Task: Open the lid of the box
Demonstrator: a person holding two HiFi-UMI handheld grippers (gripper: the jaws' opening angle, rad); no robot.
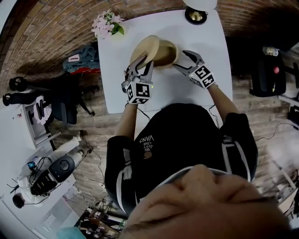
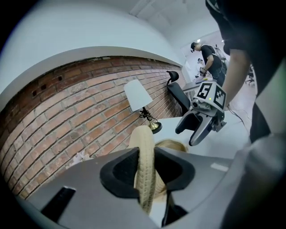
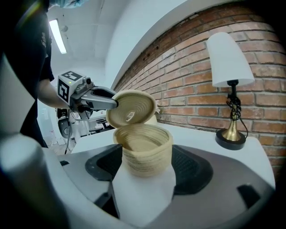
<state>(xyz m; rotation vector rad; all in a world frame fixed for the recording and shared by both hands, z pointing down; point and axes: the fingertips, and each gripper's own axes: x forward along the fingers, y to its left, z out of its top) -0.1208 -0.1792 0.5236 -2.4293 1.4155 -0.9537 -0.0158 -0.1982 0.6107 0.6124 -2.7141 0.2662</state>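
A round woven box [image 1: 167,52] stands on the white table [image 1: 205,56]. Its matching lid [image 1: 144,49] is lifted off and tilted up on edge at the box's left. My left gripper [image 1: 140,64] is shut on the lid's rim; in the left gripper view the lid [image 2: 144,143] runs edge-on between the pads of that gripper [image 2: 146,172]. My right gripper [image 1: 180,60] is shut on the box body. In the right gripper view the open box [image 3: 145,143] sits between the dark pads of my right gripper [image 3: 145,167], with the lid [image 3: 131,107] hanging above its far rim.
A brass-footed lamp [image 1: 196,14] with a white shade stands at the table's far edge, and pale flowers [image 1: 107,23] lie at its far left corner. A black office chair [image 1: 65,100] stands on the brick floor to the left.
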